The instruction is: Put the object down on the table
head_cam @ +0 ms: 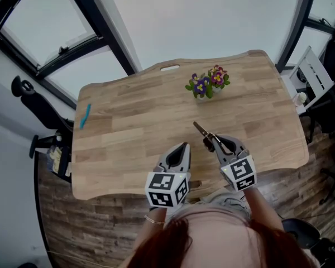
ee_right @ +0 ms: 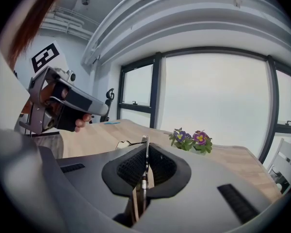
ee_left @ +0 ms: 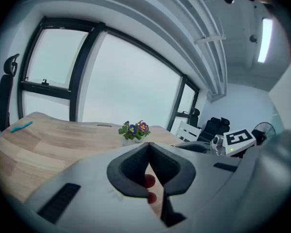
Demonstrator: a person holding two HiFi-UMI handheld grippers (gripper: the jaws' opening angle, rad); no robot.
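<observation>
The right gripper (head_cam: 211, 142) is clamping its jaws tight on a thin metal tool (head_cam: 200, 129), which is standing edge-on between the ribbed pads in the right gripper view and is sticking out past the tips toward 11 o'clock in the head view. The tool is hanging over the near half of the wooden table (head_cam: 128, 133); whether its tip is touching the wood cannot be told. The left gripper (head_cam: 183, 146) is hovering just beside the right one, at its 9 o'clock, with its jaws meeting at the tips and nothing between them; in the left gripper view only red-nailed fingertips (ee_left: 149, 181) are showing through the gap behind the pads. A small pot of purple and pink flowers (head_cam: 207, 84) is sitting at 12 o'clock from the right gripper, well apart from it. A teal pen-like stick (head_cam: 85, 116) is lying near the table's 9 o'clock edge.
</observation>
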